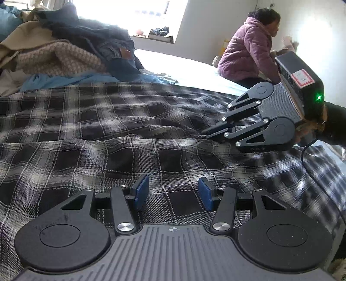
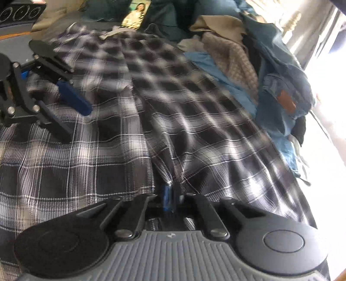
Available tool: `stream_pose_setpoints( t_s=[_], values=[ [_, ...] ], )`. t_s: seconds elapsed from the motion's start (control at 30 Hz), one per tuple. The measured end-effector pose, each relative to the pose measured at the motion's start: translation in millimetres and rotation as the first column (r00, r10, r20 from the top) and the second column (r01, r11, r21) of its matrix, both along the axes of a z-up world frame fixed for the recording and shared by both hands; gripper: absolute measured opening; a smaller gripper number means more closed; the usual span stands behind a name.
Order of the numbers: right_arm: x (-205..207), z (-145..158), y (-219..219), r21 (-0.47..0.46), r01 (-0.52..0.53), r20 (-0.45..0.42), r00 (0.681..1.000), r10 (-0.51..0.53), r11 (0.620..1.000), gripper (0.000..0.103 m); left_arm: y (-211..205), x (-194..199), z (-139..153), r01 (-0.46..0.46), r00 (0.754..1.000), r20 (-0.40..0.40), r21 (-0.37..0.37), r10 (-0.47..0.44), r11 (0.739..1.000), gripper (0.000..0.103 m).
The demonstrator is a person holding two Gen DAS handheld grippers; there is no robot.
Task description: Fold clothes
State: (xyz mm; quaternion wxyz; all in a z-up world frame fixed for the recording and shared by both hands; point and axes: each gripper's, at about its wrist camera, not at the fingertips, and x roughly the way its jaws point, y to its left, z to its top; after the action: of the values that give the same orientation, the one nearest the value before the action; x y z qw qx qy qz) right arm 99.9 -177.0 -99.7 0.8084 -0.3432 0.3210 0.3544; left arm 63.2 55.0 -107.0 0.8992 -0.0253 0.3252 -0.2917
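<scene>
A home bedroom: a bed (image 1: 190, 71) with a pale sheet carries a heap of clothes (image 1: 64, 49), a person in a padded jacket (image 1: 248, 56) sits on its edge beneath a bright window (image 1: 134, 13).

Two tools are in view: the left tool (image 1: 174, 192) with its blue pads apart, and the right tool (image 1: 205, 135) pinched on cloth. One plaid shirt (image 1: 129, 134) lies spread on one bed (image 1: 183, 67). One heap of clothes (image 1: 64, 47) sits at ten o'clock, including one pair of jeans (image 1: 116, 51). One person (image 1: 248, 49) sits at one o'clock.
</scene>
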Motion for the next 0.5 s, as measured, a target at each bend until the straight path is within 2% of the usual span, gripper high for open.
stream_pose_setpoints(
  t_s=[0.03,0.07,0.17,0.23,0.3,0.37,0.43,0.5],
  values=[
    [-1.1,6.7,-3.0,0.013,0.026,0.005,1.0,-0.027,1.0,0.036,1.8,-1.2,0.5,-0.004,1.0,-0.002,-0.002,0.004,1.0,0.05],
    [-4.2,14.9,-8.7,0.039,0.048,0.023,0.999,-0.049,0.998,0.044,5.3,-5.2,3.2,-0.016,1.0,-0.001,-0.002,0.016,1.0,0.05],
    [-22.1,52.1,-41.8,0.161,0.145,0.059,0.986,-0.156,0.976,0.046,25.9,-24.9,13.6,-0.075,0.997,0.005,-0.016,0.075,0.997,0.05],
    [-40.3,79.2,-73.9,0.242,0.237,0.059,0.964,-0.258,0.941,0.047,43.0,-41.6,19.9,-0.132,0.991,0.001,-0.016,0.132,0.991,0.05],
    [-66.1,104.6,-110.5,0.33,0.33,0.043,0.931,-0.363,0.885,0.047,62.9,-59.0,24.1,-0.203,0.979,-0.014,-0.003,0.203,0.979,0.05],
    [-96.4,122.1,-147.8,0.417,0.414,0.0,0.89,-0.455,0.809,0.047,82.5,-76.4,24.6,-0.282,0.959,-0.035,0.014,0.283,0.959,0.05],
    [-129.3,123.9,-176.6,0.475,0.487,-0.05,0.846,-0.53,0.732,0.047,101.8,-90.0,21.0,-0.358,0.931,-0.064,0.023,0.359,0.933,0.05],
    [-154.0,106.3,-194.4,0.499,0.548,-0.125,0.812,-0.57,0.672,0.047,119.0,-101.7,11.1,-0.435,0.894,-0.107,0.03,0.435,0.9,0.05]
  ],
)
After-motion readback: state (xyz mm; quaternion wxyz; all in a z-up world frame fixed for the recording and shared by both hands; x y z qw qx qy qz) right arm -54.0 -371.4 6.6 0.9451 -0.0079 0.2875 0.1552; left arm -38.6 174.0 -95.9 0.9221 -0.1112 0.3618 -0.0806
